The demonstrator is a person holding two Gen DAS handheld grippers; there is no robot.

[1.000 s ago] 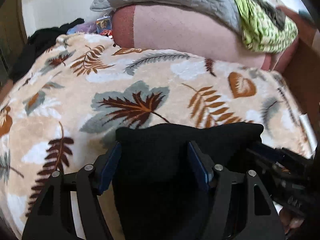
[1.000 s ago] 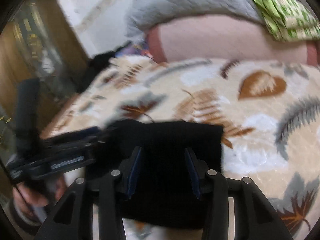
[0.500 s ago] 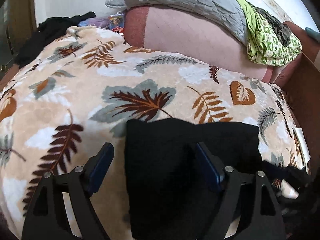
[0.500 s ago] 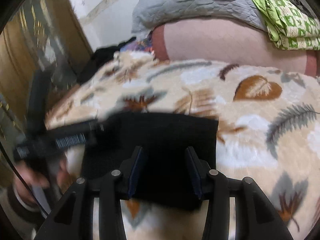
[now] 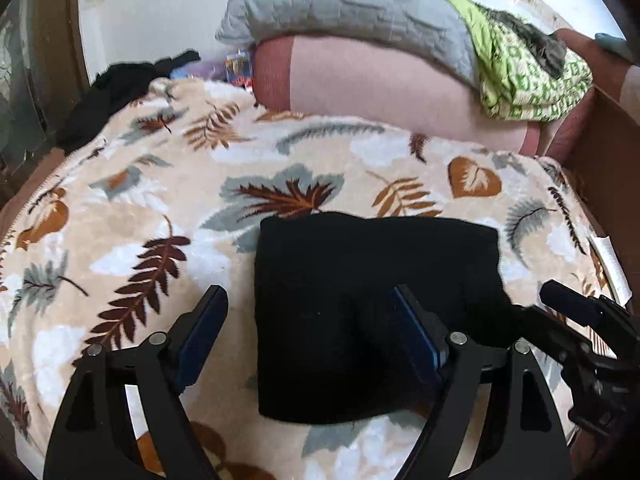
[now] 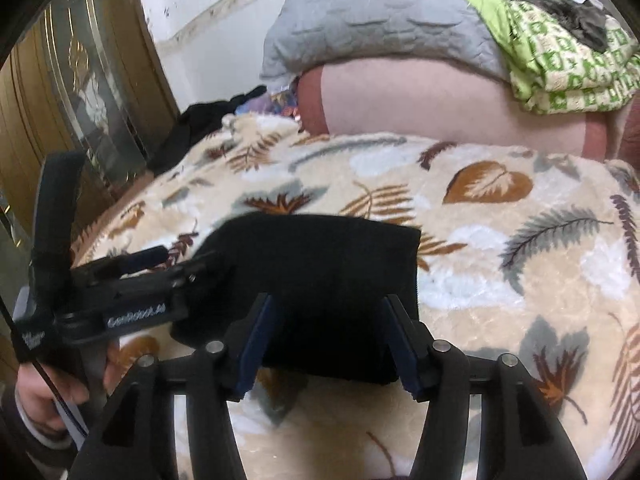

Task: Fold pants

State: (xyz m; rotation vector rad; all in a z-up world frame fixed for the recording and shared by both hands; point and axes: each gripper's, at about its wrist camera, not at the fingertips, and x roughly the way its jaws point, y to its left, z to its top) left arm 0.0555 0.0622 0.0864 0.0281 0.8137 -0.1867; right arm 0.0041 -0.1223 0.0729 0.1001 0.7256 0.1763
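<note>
The black pants (image 5: 360, 276) lie folded into a compact rectangle on the leaf-patterned blanket (image 5: 168, 200). My left gripper (image 5: 308, 320) is open wide above the pants' near left part, one finger over the blanket, the other over the cloth. In the right wrist view the pants (image 6: 320, 264) lie flat, and my right gripper (image 6: 328, 332) is open, its fingers apart over the near edge, holding nothing. The left gripper (image 6: 128, 280) shows at the left of that view, and the right gripper (image 5: 580, 320) shows at the right edge of the left wrist view.
A pink bolster (image 5: 380, 88) with a grey quilted pillow (image 5: 340, 4) and a green patterned cloth (image 5: 528, 80) lies at the bed's far end. Dark clothing (image 5: 120, 88) is heaped at the far left. A wooden door (image 6: 80, 100) stands left, a wooden bed side (image 5: 600, 168) right.
My left gripper opened wider and drew back and left from the pants, which now lie flat. The right gripper also drew back a little, still open.
</note>
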